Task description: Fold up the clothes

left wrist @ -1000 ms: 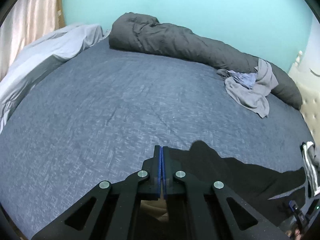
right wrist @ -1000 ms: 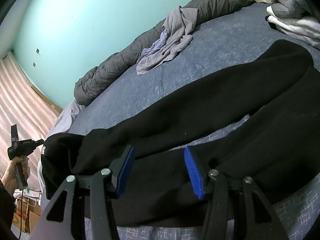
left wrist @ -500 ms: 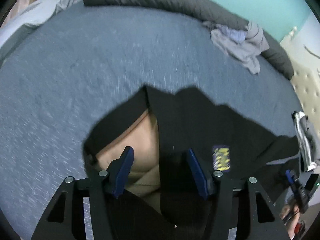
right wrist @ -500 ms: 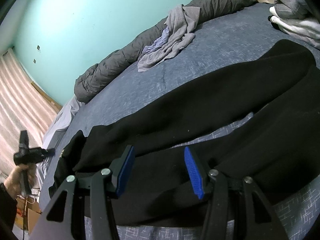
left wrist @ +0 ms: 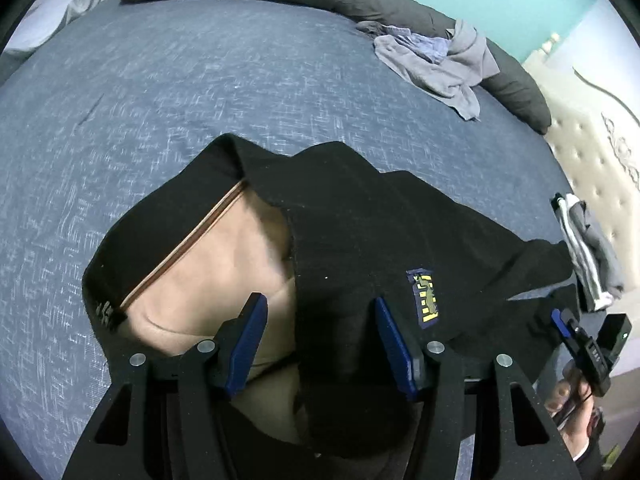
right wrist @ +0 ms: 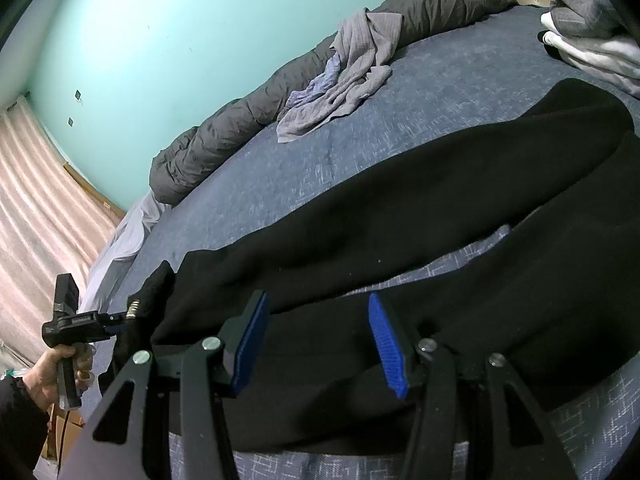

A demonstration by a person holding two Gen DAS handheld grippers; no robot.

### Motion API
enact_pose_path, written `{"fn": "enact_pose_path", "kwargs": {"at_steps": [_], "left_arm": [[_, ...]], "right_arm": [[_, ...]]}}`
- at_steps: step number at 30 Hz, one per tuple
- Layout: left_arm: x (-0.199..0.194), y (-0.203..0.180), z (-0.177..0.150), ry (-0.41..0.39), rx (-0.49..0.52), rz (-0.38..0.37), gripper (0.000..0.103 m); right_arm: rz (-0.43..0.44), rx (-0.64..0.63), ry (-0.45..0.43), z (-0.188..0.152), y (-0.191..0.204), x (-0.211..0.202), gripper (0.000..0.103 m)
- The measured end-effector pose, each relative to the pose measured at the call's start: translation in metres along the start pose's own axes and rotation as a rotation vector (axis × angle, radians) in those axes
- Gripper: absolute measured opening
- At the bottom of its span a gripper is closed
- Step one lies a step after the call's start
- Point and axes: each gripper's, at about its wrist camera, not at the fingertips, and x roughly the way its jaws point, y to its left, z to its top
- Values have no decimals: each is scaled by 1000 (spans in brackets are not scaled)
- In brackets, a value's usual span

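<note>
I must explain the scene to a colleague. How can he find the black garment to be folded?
Look at the blue-grey bedspread. The black garment with tan lining lies spread nearest the cameras. Only it carries a small yellow badge.

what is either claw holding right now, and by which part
Nothing is held. The left claw is open above the waist end of the black pants, and the right claw is open over their legs, gripping no cloth.

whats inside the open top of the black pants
The black pants gape open at the waist, showing a tan lining with a brown band along the edge. Anything further down the legs is covered by black fabric. Both grippers are open.
</note>
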Motion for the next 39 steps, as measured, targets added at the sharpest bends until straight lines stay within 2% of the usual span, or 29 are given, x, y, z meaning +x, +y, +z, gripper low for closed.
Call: {"fn": "enact_pose_path", "kwargs": {"at_steps": [3, 4, 7, 8, 10, 12, 14, 20, 26, 33, 36, 39], "left_arm": [[1, -6, 0, -5, 3, -14, 60], [1, -8, 0, -7, 4, -18, 57], [5, -20, -2, 8, 33, -30, 42], [7, -25, -4, 18, 51, -33, 35], [11, -36, -8, 34, 79, -39, 28], [12, -43, -9, 33, 93, -40, 7], [8, -46, -8, 9, 103, -31, 2], [-29, -48, 11, -104, 111, 32, 2], [-90, -12, 47, -259, 25, 141, 2], [-165, 37, 98, -392, -84, 255, 2], [-179, 47, 111, -397, -85, 303, 2], [-161, 64, 111, -301, -101, 355, 2]], "right_arm": [[0, -3, 1, -1, 1, 0, 53], [0, -3, 1, -1, 1, 0, 53], [1, -3, 0, -2, 1, 0, 53], [1, -3, 0, -2, 1, 0, 53], [1, -3, 1, -2, 1, 0, 53], [2, -3, 3, -2, 2, 0, 53], [2, -5, 2, -2, 3, 0, 53], [0, -5, 2, -2, 2, 0, 53], [-2, -13, 1, -1, 4, -1, 53], [-12, -23, 8, -3, 5, 1, 53], [-15, -26, 11, -4, 5, 1, 53], [-17, -33, 16, -5, 6, 3, 53]]}}
